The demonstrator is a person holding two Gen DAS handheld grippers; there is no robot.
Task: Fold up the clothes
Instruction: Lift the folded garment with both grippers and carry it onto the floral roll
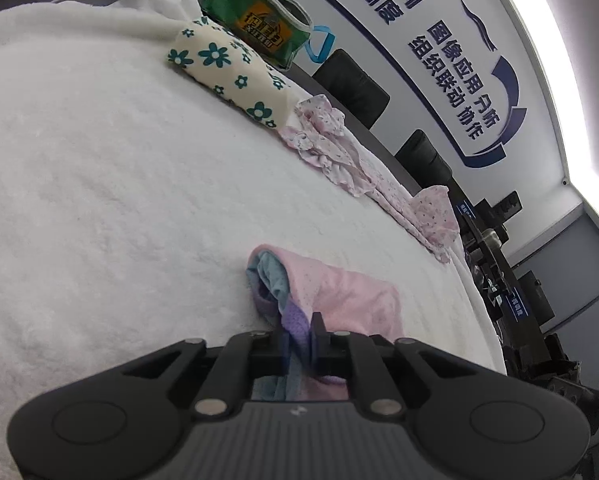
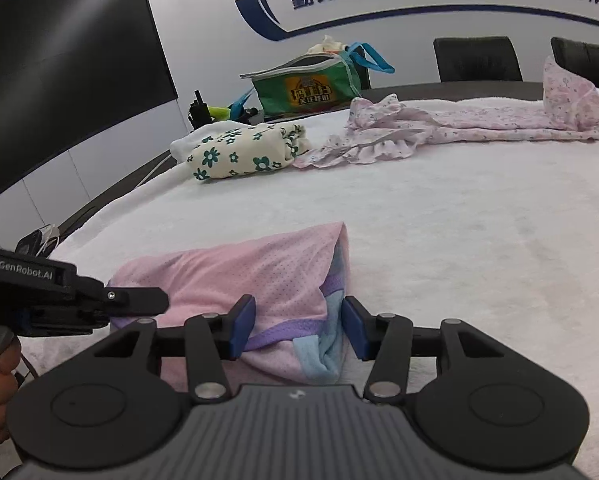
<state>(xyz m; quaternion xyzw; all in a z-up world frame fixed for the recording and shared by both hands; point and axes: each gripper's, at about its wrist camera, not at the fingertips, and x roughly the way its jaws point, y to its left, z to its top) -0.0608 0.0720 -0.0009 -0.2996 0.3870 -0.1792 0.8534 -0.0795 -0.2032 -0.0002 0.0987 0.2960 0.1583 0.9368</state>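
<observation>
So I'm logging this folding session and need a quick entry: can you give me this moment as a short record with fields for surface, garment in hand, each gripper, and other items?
surface: white fluffy blanket
garment in hand: pink mesh garment with purple and light-blue trim
left gripper: shut on the garment's purple trim
right gripper: open, blue pads either side of the trim, not pressing
other items: folded cream cloth with teal flowers; pink floral ruffled garment spread out; green zip bag with blue handles

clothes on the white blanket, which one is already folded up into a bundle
The cream garment with teal flowers, a compact bundle near the green bag. The frilly pink floral piece and the pink mesh one lie loose.
</observation>
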